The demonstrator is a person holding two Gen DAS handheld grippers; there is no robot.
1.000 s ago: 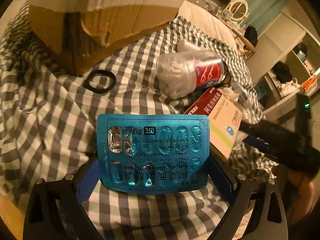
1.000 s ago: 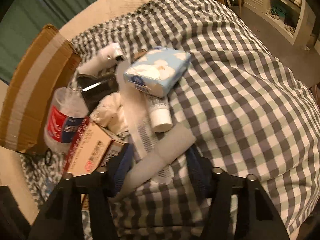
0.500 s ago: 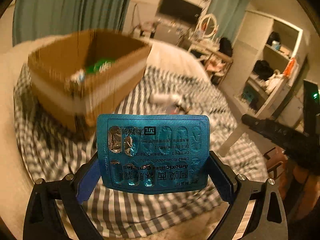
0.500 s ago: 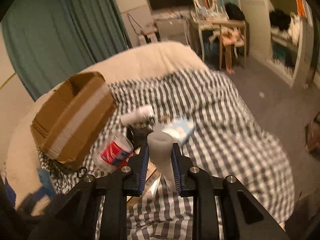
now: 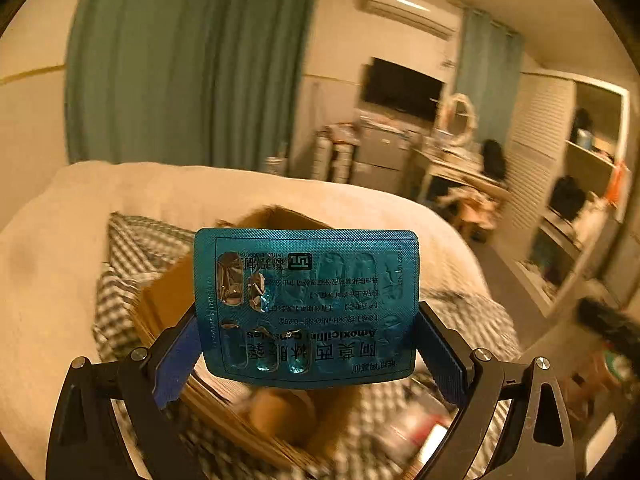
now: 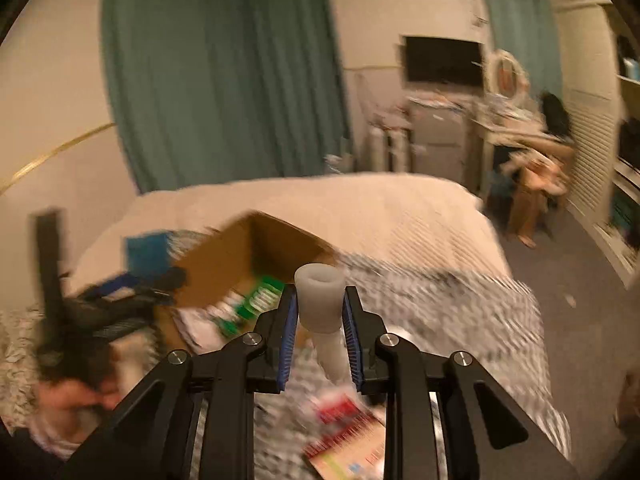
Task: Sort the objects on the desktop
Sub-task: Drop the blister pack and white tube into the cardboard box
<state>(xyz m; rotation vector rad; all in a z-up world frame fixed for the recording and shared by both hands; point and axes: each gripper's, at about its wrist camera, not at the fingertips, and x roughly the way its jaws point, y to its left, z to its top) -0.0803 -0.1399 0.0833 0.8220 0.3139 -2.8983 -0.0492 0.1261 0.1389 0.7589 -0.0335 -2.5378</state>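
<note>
The blister pack [image 5: 306, 306], long axis crosswise, is clamped upright in the left gripper [image 5: 306, 344]. The white tube [image 6: 322, 312], mouth upward, is gripped by the right gripper [image 6: 320, 332]. Both are now raised above the cardboard box [image 6: 248, 264], previously farther off.

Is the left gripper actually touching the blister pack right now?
Touching. In the left wrist view, the left gripper's blue pads press against both side edges of the blister pack, holding it up above the cardboard box.

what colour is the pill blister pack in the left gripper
Teal blue foil with dark print, a few pockets torn open to silver: blister pack, clearest in the left wrist view.
</note>
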